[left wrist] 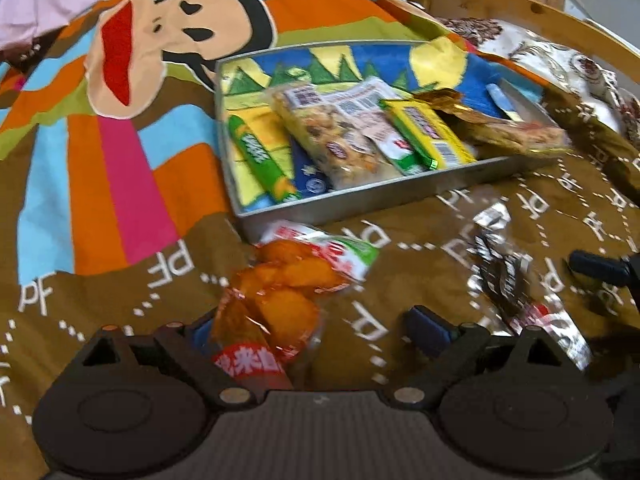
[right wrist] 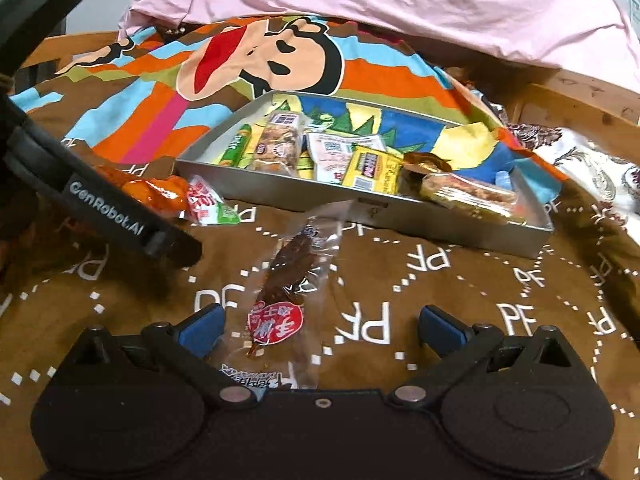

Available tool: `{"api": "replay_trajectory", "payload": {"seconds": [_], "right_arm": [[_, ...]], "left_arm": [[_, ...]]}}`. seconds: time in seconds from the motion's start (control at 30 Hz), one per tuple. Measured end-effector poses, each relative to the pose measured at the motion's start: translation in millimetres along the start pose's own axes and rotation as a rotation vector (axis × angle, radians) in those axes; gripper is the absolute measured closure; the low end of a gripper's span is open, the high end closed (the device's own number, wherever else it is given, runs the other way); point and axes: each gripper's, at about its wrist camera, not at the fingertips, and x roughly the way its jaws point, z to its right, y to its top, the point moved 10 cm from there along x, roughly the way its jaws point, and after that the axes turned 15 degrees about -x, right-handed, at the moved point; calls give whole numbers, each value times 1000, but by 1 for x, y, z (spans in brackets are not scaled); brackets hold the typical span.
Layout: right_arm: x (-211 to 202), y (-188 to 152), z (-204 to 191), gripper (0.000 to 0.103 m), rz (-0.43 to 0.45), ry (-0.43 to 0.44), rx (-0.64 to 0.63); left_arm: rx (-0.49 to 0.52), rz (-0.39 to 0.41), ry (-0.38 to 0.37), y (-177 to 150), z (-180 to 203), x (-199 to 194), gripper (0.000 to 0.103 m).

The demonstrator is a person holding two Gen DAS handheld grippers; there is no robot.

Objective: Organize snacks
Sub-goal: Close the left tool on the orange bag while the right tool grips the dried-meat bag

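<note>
An orange snack packet (left wrist: 276,300) lies on the brown cloth between the jaws of my left gripper (left wrist: 314,330), close to its left pad; the jaws stand wide and do not press on it. A clear packet with a dark brown snack (right wrist: 288,280) lies between the jaws of my right gripper (right wrist: 322,324), which is also wide open, nearer its left finger. Just behind both packets sits a metal tray (left wrist: 360,200) (right wrist: 400,216) holding several wrapped snacks. The orange packet (right wrist: 160,196) also shows in the right wrist view, beside a black finger of the left gripper (right wrist: 120,216).
A colourful cartoon-print cloth (left wrist: 120,160) covers the surface. Pink bedding (right wrist: 400,0) lies behind it. A wooden rail (left wrist: 560,20) and a floral cloth (left wrist: 560,60) are at the far right. A black finger of the right gripper (left wrist: 596,268) shows beside the dark packet (left wrist: 500,276).
</note>
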Motion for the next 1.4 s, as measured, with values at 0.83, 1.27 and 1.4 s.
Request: {"api": "replay_trajectory", "payload": {"seconds": [0.83, 1.27, 1.4], "right_arm": [[5, 17, -20, 39, 97, 101, -63], [0, 19, -14, 50, 86, 31, -102], [4, 16, -12, 49, 84, 59, -60]], "left_arm": [[101, 1, 32, 9, -3, 1, 32], [39, -34, -18, 9, 13, -13, 32], [-2, -24, -69, 13, 17, -10, 32]]}}
